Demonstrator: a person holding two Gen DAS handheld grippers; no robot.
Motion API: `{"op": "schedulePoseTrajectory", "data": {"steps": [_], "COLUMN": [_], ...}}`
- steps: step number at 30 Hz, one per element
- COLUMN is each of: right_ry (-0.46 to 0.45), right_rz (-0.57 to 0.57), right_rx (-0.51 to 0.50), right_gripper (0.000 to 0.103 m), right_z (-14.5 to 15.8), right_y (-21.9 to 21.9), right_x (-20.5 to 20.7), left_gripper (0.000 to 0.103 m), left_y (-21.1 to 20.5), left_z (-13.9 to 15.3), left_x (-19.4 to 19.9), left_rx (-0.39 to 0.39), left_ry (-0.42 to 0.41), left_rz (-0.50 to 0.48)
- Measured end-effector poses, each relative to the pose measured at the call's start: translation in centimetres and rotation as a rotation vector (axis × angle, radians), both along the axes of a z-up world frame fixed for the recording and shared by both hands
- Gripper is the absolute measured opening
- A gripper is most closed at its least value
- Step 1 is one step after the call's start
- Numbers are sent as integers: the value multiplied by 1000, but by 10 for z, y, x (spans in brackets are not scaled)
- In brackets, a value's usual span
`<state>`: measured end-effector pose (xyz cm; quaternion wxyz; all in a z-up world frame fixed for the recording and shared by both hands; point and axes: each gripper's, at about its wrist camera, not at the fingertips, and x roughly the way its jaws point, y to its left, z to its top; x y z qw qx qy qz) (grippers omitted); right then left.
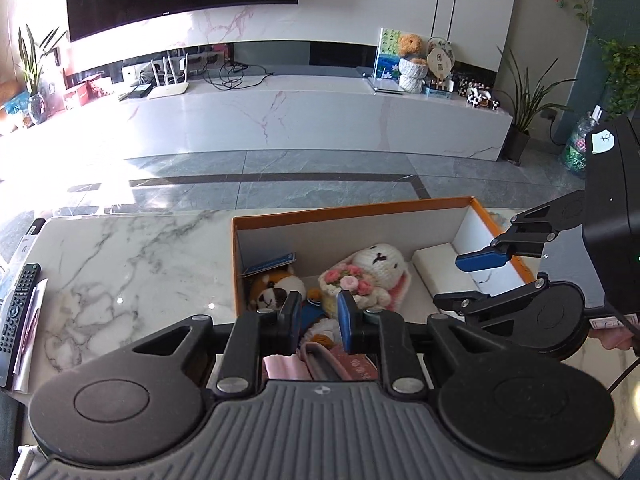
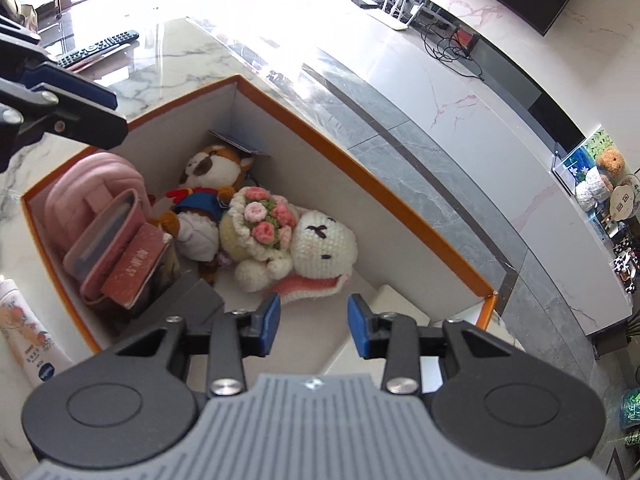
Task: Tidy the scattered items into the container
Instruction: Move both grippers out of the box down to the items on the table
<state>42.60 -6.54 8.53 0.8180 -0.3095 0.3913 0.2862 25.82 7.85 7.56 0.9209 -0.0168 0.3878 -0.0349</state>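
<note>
Marble tabletop [image 1: 132, 264] w/ orange box [image 2: 400, 200], grey floor [image 1: 320, 188], both claws narrow, empty.

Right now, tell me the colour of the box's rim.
Orange, around the box; clearest in the right wrist view.

Box [image 2: 400, 208]: orange rim, pale grey inside. Rabbit [image 2: 320, 248]: cream, pink flowers. Fox [image 2: 212, 168]: orange-brown and white. Pouch [image 2: 92, 196]: pink. Table [image 1: 132, 256]: white marble, grey veins. Gripper pads [image 2: 272, 320]: blue.
</note>
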Motion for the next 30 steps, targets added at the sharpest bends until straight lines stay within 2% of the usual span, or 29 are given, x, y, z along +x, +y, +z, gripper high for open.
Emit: {"op": "schedulePoseTrajectory", "data": {"steps": [2,9,14,23,30], "right_ry": [-17,-47,-64,-130,-215], "right_rz": [-10,-82,-164,-319,-443], "right_rx": [21,148,240,352,378], "right_gripper": [41,41,41,41,41], "right_z": [8,27,28,23,-2], "right_y": [-6,-25,-42,-76,-98], "right_x": [-30,-86,-127,-203,-246], "left_gripper": [22,22,22,22,25], "left_y": [-5,-14,-19,-33,-40], "left_z": [5,14,13,-9,-37], "left_x": [-13,-59,-90,-140,-167], "left_rx": [-5,-19,-71,-138,-76], "left_ry": [-19,-51,-77,-100,-84], "left_rz": [-13,-22,-2,20,61]}}
